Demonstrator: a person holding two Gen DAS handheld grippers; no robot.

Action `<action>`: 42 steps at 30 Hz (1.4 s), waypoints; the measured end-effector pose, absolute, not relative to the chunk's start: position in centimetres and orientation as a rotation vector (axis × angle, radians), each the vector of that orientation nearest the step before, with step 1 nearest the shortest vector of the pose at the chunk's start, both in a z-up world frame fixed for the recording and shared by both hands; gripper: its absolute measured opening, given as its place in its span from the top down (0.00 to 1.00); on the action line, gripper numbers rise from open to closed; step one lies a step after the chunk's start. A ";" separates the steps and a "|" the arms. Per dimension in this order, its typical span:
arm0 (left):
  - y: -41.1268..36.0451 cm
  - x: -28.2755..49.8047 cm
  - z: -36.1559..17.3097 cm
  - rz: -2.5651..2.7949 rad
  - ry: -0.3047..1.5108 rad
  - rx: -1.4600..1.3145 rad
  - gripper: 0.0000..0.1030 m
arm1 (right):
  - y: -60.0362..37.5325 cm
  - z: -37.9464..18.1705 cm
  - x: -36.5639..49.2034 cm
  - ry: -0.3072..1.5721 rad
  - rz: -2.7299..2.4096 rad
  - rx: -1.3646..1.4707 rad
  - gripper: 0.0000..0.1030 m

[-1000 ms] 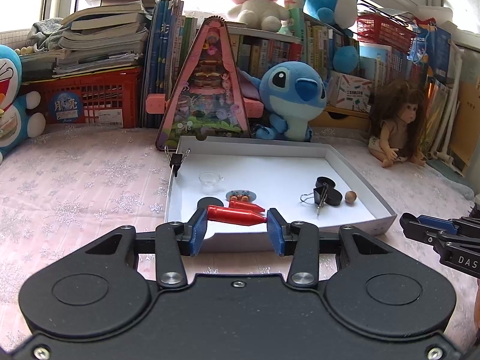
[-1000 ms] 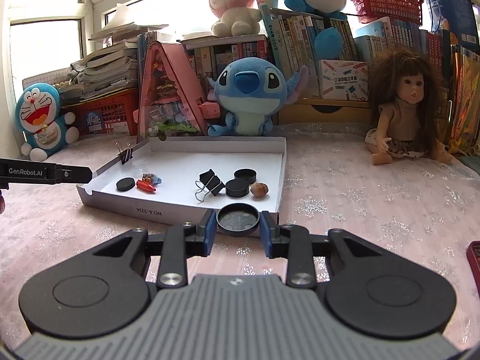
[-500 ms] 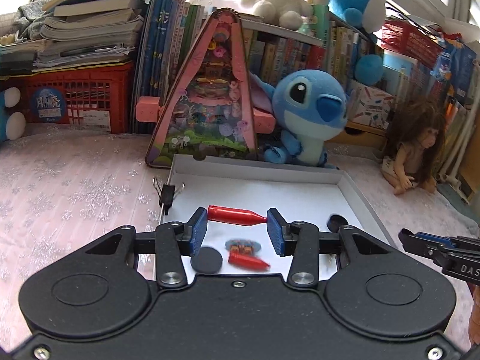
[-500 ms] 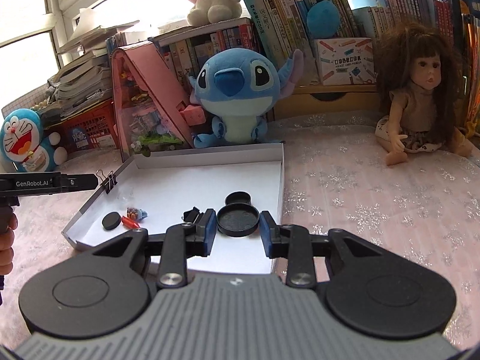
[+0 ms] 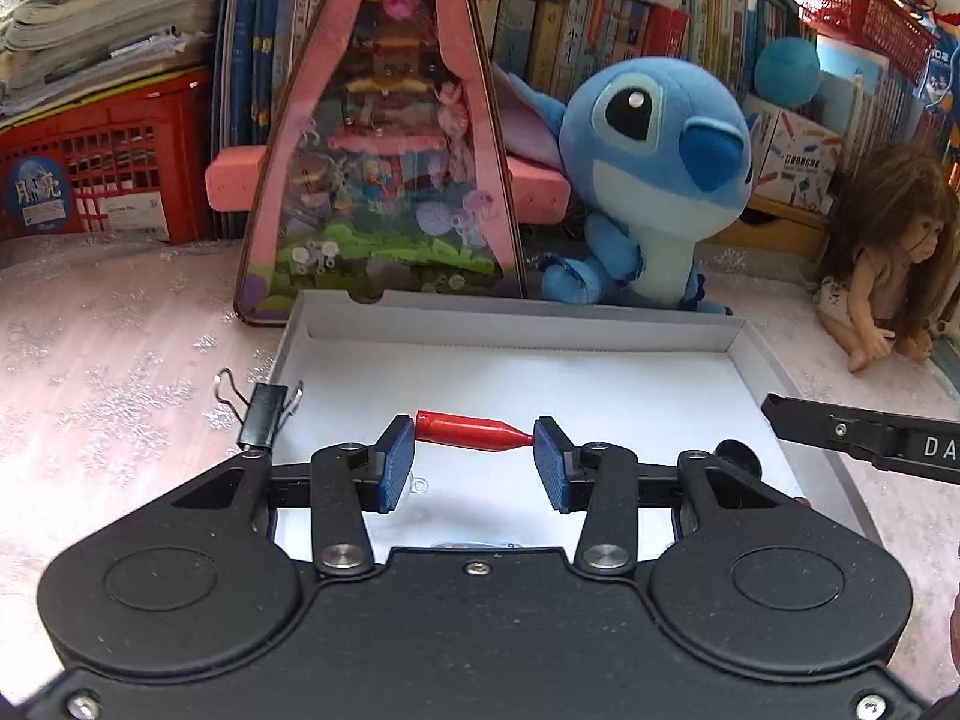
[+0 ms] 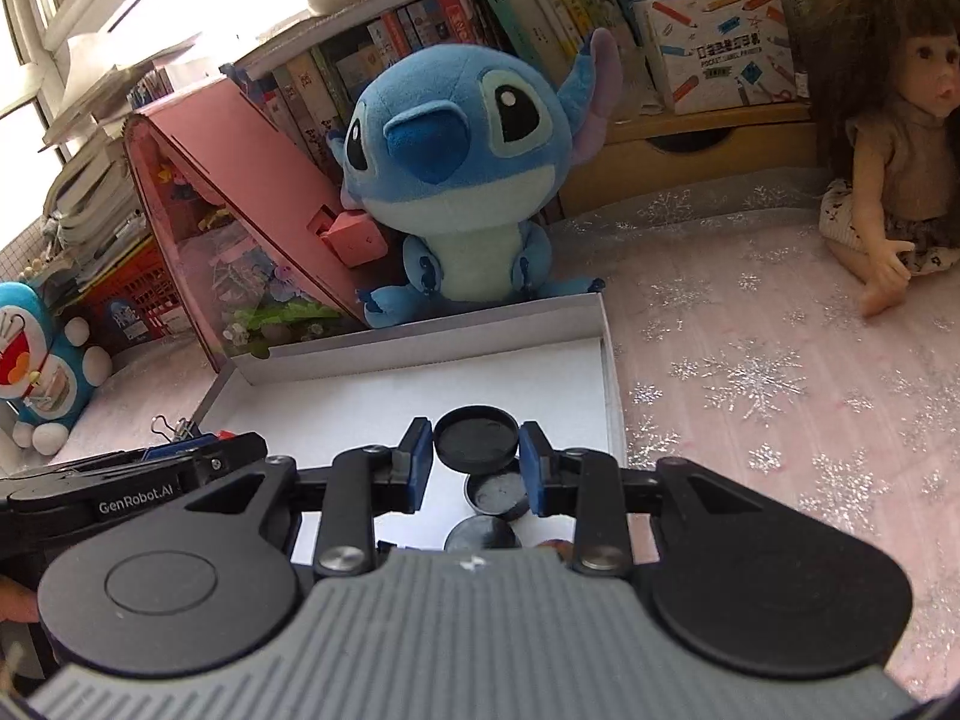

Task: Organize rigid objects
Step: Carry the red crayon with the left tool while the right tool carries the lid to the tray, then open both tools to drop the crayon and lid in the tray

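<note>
Both handheld grippers are carrying something over the shallow white cardboard tray (image 5: 600,324). Left gripper (image 5: 474,462) is pinching a small red bullet-shaped plastic piece (image 5: 471,431) end to end between its blue pads, holding it crosswise above the tray's bare white floor. Right gripper (image 6: 476,461) is clamping a round black plastic cap (image 6: 475,437) by its rim, hanging it over the tray's right-hand side, where two more black round caps (image 6: 497,495) are lying just below it, one behind the other.

Judging by how things are lying, the sorting is looking well advanced: several small pieces are already sitting inside the tray, and a black binder clip (image 5: 261,420) is gripping its left wall. On the pink snowflake tablecloth (image 6: 750,372) around the tray no loose small item is showing in either view. What is remaining, as far as I can judge, is setting down these two held pieces, the cap probably beside its fellows. Much of the tray floor is being hidden by the gripper bodies, so the full count inside is not something I can tell
</note>
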State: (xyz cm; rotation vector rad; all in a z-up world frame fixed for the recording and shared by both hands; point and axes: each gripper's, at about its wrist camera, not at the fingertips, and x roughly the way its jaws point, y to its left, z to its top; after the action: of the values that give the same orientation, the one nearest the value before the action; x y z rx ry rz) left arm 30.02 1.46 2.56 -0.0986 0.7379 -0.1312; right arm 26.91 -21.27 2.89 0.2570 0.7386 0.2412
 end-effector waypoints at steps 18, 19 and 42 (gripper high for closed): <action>-0.2 31.0 0.3 -0.114 0.749 -0.040 0.60 | -19.1 -0.3 28.5 0.700 0.174 0.182 0.65; -0.2 31.1 0.3 -0.113 0.749 -0.040 0.60 | -19.0 -0.3 28.5 0.702 0.174 0.177 0.65; -0.4 30.2 0.8 -0.105 0.733 -0.055 0.48 | -19.1 0.3 27.5 0.676 0.142 0.162 0.46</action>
State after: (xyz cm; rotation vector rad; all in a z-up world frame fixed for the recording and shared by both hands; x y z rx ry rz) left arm 30.16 -0.38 0.83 -0.0553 0.7335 -0.1054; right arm 27.48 -19.12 0.32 0.1616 0.6756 0.1424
